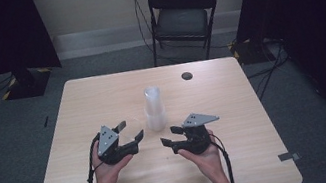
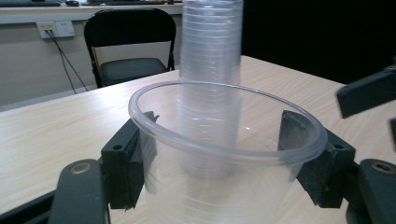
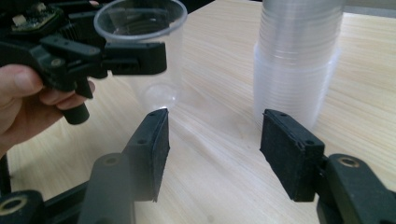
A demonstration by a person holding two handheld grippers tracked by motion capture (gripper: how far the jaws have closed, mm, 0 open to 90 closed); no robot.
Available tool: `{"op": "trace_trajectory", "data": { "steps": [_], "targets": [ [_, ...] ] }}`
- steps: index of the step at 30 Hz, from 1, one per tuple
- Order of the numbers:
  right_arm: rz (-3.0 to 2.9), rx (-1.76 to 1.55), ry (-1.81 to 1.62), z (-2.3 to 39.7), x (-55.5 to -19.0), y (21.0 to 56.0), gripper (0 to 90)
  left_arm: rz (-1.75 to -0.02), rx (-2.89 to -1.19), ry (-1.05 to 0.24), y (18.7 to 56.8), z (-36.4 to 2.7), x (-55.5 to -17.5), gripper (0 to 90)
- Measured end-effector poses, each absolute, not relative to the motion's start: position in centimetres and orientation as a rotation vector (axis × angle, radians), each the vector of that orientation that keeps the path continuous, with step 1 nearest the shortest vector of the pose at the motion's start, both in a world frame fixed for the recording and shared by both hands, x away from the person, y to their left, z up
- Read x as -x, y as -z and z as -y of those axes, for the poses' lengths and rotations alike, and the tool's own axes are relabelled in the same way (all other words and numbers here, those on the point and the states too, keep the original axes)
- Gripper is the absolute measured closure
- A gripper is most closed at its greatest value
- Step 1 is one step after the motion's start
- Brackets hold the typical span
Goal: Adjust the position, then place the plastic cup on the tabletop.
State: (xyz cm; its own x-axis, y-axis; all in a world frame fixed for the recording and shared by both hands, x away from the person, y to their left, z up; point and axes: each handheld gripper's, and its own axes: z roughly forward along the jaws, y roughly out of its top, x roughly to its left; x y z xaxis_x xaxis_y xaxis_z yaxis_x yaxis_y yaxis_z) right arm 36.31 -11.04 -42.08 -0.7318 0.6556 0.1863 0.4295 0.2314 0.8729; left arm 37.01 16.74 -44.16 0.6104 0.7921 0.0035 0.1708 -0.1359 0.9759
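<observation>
My left gripper is shut on a single clear plastic cup, with the pads pressing its wall just under the rim. In the high view this gripper sits left of a tall stack of clear cups that stands upright in the middle of the table. From the left gripper view the stack rises just behind the held cup. My right gripper is open with only bare table between its pads, and the stack stands just beyond its right pad. The held cup is off to its left.
The light wooden table has a small dark round mark near its far edge. A black folding chair stands behind the table against the wall. Dark curtains hang at both sides.
</observation>
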Motion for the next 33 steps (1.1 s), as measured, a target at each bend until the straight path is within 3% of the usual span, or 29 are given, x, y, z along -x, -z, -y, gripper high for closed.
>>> {"op": "trace_trajectory", "data": {
  "steps": [33],
  "targets": [
    [-2.191, -1.139, -1.534, 14.8, -34.7, 44.5, 40.1, -0.971, -1.614, -0.736, 42.7, -19.3, -42.7, 28.2]
  ]
}}
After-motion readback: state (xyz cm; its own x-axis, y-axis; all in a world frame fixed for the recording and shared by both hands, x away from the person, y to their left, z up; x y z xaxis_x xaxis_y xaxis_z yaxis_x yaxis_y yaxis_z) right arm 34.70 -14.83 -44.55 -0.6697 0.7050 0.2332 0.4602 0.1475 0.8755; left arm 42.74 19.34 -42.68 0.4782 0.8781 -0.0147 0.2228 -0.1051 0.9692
